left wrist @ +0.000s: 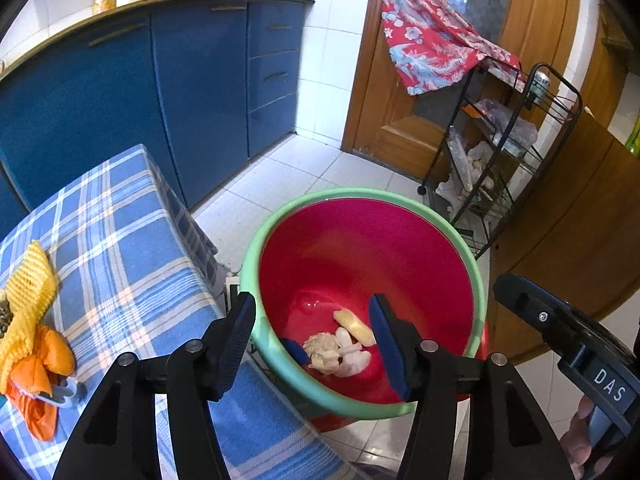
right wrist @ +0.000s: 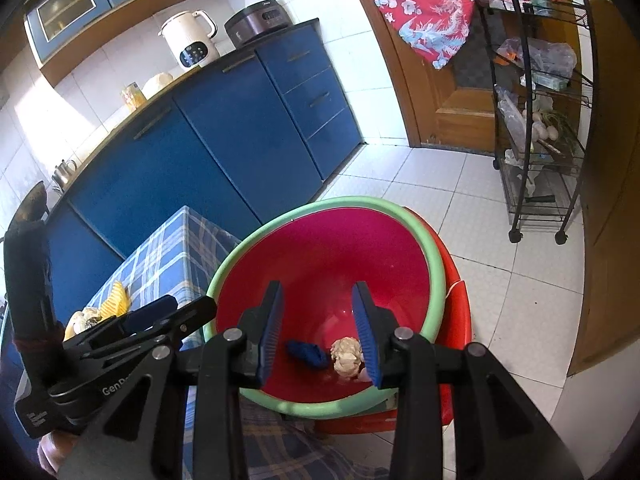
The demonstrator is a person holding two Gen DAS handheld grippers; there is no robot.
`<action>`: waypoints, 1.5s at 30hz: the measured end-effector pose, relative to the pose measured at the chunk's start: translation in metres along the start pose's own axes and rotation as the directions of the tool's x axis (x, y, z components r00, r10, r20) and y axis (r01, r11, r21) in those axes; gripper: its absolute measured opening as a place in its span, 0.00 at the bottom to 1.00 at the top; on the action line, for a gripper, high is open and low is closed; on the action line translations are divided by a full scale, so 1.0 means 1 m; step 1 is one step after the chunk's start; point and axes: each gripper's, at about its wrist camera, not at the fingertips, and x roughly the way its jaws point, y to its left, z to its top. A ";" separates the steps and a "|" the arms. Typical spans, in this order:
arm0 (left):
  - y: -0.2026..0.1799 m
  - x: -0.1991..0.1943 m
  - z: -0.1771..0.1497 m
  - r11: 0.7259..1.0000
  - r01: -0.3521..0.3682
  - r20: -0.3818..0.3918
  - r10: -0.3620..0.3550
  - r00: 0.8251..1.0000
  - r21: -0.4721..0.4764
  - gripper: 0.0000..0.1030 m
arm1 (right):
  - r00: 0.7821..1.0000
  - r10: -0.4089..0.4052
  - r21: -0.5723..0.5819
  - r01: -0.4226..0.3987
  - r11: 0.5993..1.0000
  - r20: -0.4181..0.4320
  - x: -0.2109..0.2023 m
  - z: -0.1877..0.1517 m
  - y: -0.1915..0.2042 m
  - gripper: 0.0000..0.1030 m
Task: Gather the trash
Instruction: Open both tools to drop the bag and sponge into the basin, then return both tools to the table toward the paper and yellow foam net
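Both grippers, left (left wrist: 312, 334) and right (right wrist: 318, 330), hang spread apart and empty over the red bin (left wrist: 400, 248), lower centre, suggesting drop-off; crumpled paper (right wrist: 347, 356) lies inside.

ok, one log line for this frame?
left tongs: open, empty | right tongs: open, empty | both over red green-rimmed plastic bin | in bin: crumpled beige paper wad, blue scrap

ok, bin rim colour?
Light green rim on a red bin; clearest in the right wrist view.
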 end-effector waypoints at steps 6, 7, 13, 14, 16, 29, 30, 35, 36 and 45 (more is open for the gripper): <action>0.012 -0.019 -0.006 1.000 -0.008 0.030 0.009 1.000 -0.030 0.59 | 1.000 0.014 -0.012 -0.014 1.000 0.012 -0.010 -0.002 0.006 0.38; 0.015 -0.023 -0.008 0.999 -0.013 0.035 0.014 0.999 -0.035 0.59 | 1.000 0.016 -0.013 -0.016 1.000 0.013 -0.011 -0.001 0.006 0.39; 0.035 -0.049 -0.017 0.996 -0.051 0.064 0.056 0.996 -0.074 0.59 | 0.999 0.041 -0.033 -0.040 0.999 0.009 -0.016 -0.008 0.020 0.42; 0.040 -0.054 -0.019 0.995 -0.060 0.070 0.066 0.995 -0.081 0.59 | 0.999 0.045 -0.038 -0.045 0.998 0.007 -0.016 -0.009 0.024 0.43; 0.048 -0.063 -0.022 0.992 -0.076 0.079 0.084 0.993 -0.098 0.59 | 0.998 0.056 -0.049 -0.055 0.997 0.004 -0.018 -0.011 0.031 0.44; 0.124 -0.110 -0.050 0.947 -0.195 0.096 0.226 0.969 -0.256 0.59 | 0.989 0.139 -0.141 -0.145 0.979 -0.053 -0.008 -0.032 0.097 0.49; 0.132 -0.113 -0.052 0.940 -0.204 0.094 0.237 0.967 -0.273 0.59 | 0.987 0.147 -0.152 -0.154 0.976 -0.060 -0.007 -0.034 0.104 0.49; 0.167 -0.124 -0.064 0.907 -0.255 0.079 0.296 0.952 -0.336 0.59 | 0.981 0.174 -0.187 -0.188 0.964 -0.089 0.001 -0.043 0.130 0.51; 0.175 -0.126 -0.066 0.899 -0.267 0.074 0.310 0.948 -0.347 0.59 | 0.979 0.179 -0.195 -0.195 0.961 -0.096 0.003 -0.044 0.135 0.51; 0.233 -0.137 -0.066 0.844 -0.333 0.051 0.388 0.920 -0.421 0.59 | 0.970 0.202 -0.243 -0.231 0.942 -0.135 0.022 -0.047 0.173 0.51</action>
